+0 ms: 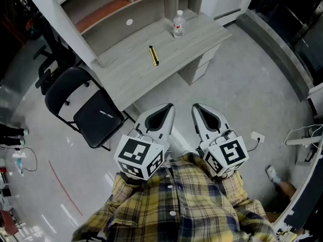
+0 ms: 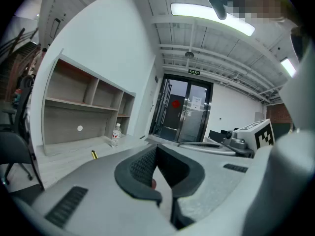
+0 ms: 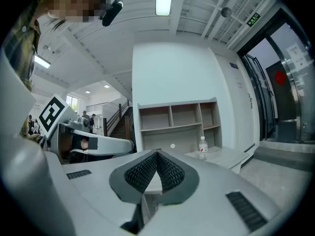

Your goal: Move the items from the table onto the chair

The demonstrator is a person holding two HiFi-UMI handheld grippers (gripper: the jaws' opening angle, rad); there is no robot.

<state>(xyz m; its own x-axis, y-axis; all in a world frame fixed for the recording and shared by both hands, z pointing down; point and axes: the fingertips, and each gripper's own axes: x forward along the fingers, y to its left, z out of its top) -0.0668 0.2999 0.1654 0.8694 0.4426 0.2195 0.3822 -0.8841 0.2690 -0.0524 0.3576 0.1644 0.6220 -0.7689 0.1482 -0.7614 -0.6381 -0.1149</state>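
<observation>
On the pale wooden desk (image 1: 136,69) lies a yellow and black pen-like tool (image 1: 153,55), with a clear water bottle (image 1: 178,24) standing upright further back. A black folding chair (image 1: 86,107) stands left of the desk, seat bare. My left gripper (image 1: 170,106) and right gripper (image 1: 195,106) hang side by side near the person's chest, well short of the desk, both shut on nothing. The left gripper view shows the bottle (image 2: 115,135) and tool (image 2: 94,155) far off beyond its shut jaws; the right gripper view shows the bottle (image 3: 202,148).
A shelf unit (image 1: 126,4) rises behind the desk. A white disc (image 1: 129,21) lies at the desk's back. An office chair (image 1: 48,64) stands beyond the folding chair. Cables and a socket (image 1: 257,136) lie on the floor at right.
</observation>
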